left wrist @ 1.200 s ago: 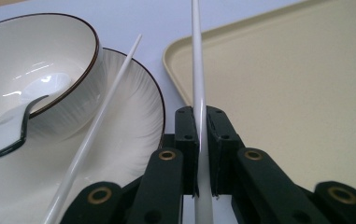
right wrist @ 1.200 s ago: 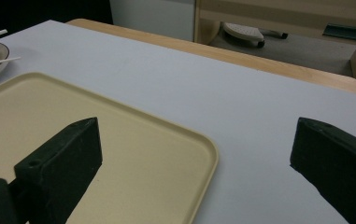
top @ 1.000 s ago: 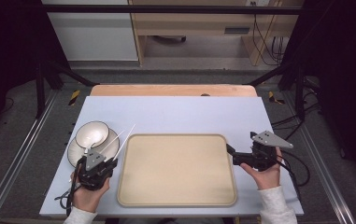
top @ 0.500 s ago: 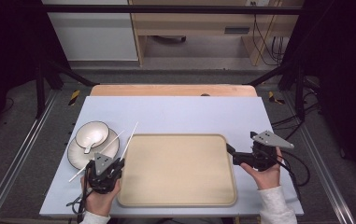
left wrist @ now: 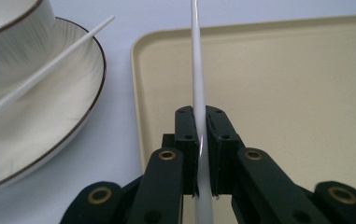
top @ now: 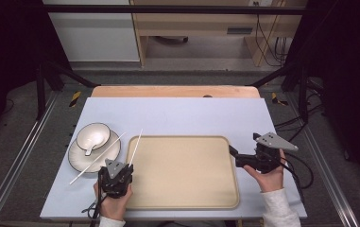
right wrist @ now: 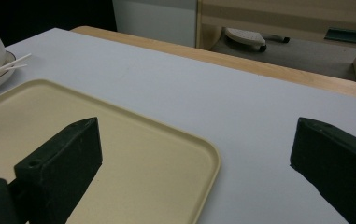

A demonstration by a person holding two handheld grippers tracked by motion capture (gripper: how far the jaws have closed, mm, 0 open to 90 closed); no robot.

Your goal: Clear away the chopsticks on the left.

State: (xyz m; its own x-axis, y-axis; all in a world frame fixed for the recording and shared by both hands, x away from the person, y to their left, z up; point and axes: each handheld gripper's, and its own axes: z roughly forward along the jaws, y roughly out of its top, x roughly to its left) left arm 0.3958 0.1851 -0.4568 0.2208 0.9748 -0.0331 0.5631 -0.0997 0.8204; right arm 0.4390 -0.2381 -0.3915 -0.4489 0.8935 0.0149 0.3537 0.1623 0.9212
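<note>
Jaws of the left gripper (left wrist: 199,154) are pressed together on a white chopstick (left wrist: 196,70), pinching it near its lower end. Its long axis runs straight ahead from the jaws, over the left rim of the beige tray (top: 182,198), and the tip points away from the person. This chopstick is thin, smooth and slightly tapered. A second chopstick (top: 97,158) lies across the plate (top: 76,161) with the bowl (top: 92,135), just to the left. The right gripper (top: 236,156) waits at the tray's right edge with jaws spread, holding nothing.
</note>
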